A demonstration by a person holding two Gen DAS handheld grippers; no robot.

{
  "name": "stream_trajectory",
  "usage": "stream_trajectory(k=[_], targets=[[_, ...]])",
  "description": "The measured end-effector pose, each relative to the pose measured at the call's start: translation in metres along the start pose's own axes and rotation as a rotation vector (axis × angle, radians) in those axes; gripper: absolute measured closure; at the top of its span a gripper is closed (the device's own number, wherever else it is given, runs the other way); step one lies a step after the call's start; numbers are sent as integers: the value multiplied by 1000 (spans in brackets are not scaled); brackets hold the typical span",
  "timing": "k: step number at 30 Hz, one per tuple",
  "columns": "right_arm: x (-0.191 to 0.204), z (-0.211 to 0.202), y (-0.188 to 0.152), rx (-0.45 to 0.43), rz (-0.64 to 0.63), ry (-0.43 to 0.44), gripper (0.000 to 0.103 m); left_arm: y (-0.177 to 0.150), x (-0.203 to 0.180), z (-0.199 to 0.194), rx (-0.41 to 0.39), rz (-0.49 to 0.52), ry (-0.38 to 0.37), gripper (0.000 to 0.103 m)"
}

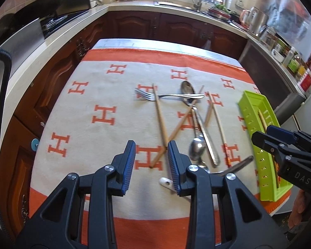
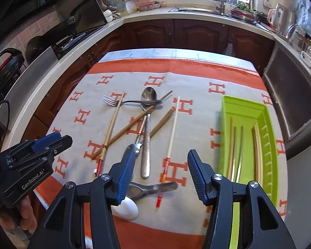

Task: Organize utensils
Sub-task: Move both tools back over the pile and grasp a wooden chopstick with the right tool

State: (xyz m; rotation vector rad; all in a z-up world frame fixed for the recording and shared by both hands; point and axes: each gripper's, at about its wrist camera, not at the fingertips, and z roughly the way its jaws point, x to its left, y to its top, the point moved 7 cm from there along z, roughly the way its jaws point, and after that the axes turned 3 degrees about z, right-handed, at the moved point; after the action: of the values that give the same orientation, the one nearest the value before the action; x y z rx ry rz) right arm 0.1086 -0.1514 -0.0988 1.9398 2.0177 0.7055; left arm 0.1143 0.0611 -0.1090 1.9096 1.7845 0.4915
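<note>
Both grippers hung over the cloth-covered table [image 2: 197,78] with nothing between their pads: the left gripper [image 1: 151,159] stood spread above the near ends of two crossed wooden chopsticks [image 1: 160,122], and the right gripper [image 2: 161,172] gaped wider still above the red-banded end of a pale chopstick [image 2: 172,137]. Most of the utensils lay in a loose tangle at the middle of the orange-and-cream cloth. A fork [image 2: 114,101] pointed left, its handle crossing over the bowl of a large spoon [image 2: 148,95], and brown chopsticks [image 2: 134,124] ran slantwise beneath them. Nearer the camera sat a smaller metal spoon [image 2: 134,147], a white ceramic spoon [image 2: 126,209] and another steel utensil (blurred, so its kind was unclear). On the right side of the table stood the green plastic tray [image 2: 267,112], holding several chopsticks [image 2: 237,149] laid lengthwise.
</note>
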Motion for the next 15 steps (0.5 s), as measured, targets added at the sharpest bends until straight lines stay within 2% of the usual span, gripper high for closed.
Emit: stream_trajectory(k=[7, 15], targets=[[27, 26, 12, 28, -23, 60, 50, -2, 36, 21, 44, -85, -1, 75], [51, 66, 19, 78, -35, 131, 50, -8, 59, 41, 81, -139, 13, 75]])
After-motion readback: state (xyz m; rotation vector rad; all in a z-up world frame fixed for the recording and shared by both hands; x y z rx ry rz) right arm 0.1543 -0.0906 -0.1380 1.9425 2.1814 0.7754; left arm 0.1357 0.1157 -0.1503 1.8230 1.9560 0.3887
